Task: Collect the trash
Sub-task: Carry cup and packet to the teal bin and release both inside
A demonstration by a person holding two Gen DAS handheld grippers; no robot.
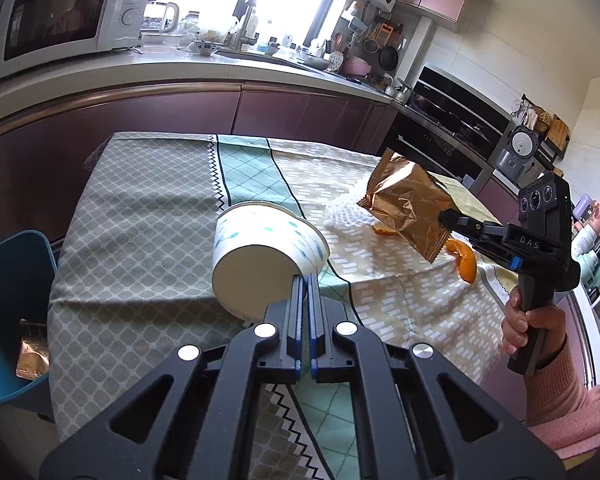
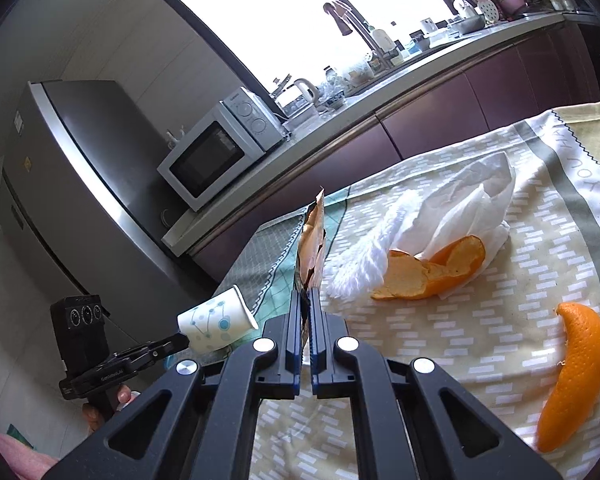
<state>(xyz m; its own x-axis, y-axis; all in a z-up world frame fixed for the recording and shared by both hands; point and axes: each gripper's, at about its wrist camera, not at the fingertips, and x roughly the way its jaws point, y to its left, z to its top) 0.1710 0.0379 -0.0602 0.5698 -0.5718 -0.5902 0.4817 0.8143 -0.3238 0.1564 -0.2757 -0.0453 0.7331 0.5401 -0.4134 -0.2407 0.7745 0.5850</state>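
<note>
My left gripper (image 1: 305,277) is shut on the rim of a white paper cup (image 1: 268,256) with blue-green dots and holds it tilted above the table; the cup also shows in the right wrist view (image 2: 216,325). My right gripper (image 2: 309,294) is shut on a copper foil snack wrapper (image 2: 312,248) and holds it upright above the table; the wrapper (image 1: 404,204) and the right gripper (image 1: 446,216) also show in the left wrist view. A crumpled white tissue (image 2: 440,220) and two orange peels (image 2: 432,268) (image 2: 576,376) lie on the patterned tablecloth (image 2: 460,340).
A blue bin (image 1: 16,320) stands left of the table (image 1: 132,240) with a foil wrapper (image 1: 32,352) inside. Behind are a kitchen counter (image 1: 180,68), a microwave (image 1: 60,16), a sink and a fridge (image 2: 60,184). A stove (image 1: 452,120) and a rice cooker (image 1: 518,152) stand at the right.
</note>
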